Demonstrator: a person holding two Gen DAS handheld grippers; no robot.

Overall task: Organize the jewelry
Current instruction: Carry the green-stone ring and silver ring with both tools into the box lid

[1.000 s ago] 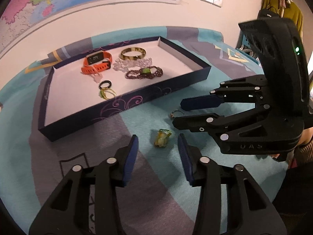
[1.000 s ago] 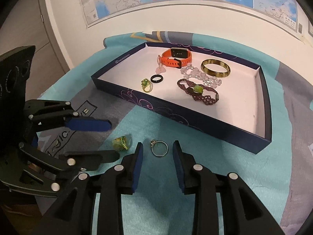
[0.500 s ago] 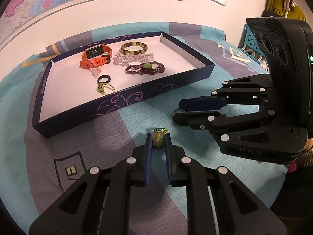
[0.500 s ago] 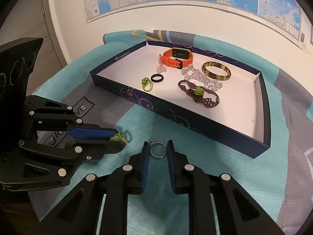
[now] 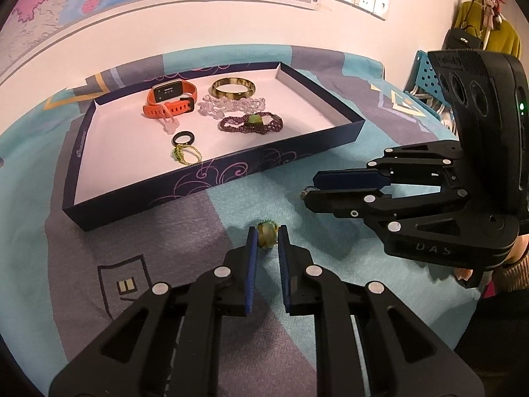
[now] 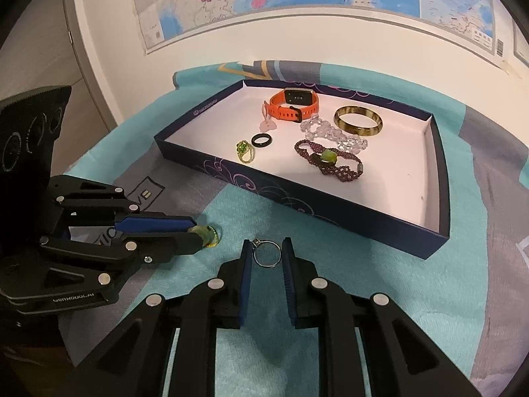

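My left gripper (image 5: 267,235) is shut on a yellow-green ring (image 5: 266,234) that rests on the patterned cloth; the right wrist view shows the same green ring (image 6: 205,232) at the left gripper (image 6: 197,234) tips. My right gripper (image 6: 267,252) is shut on a thin silver ring (image 6: 267,254), its blue pads pressing both sides. In the left wrist view the right gripper (image 5: 309,190) lies to the right, and only a glint of the silver ring shows at its tips. The dark blue tray (image 6: 347,216) stands just beyond both grippers.
Inside the tray (image 5: 211,178) lie an orange watch (image 5: 170,101), a gold bangle (image 5: 233,86), a clear bead bracelet (image 5: 231,103), a purple bead bracelet (image 5: 252,123), a black ring (image 5: 183,139) and a green-gold ring (image 5: 185,154). A wall with a map rises behind.
Both grippers went from open to shut, the left on the green ring and the right on the silver ring. Neither hand shifted much.
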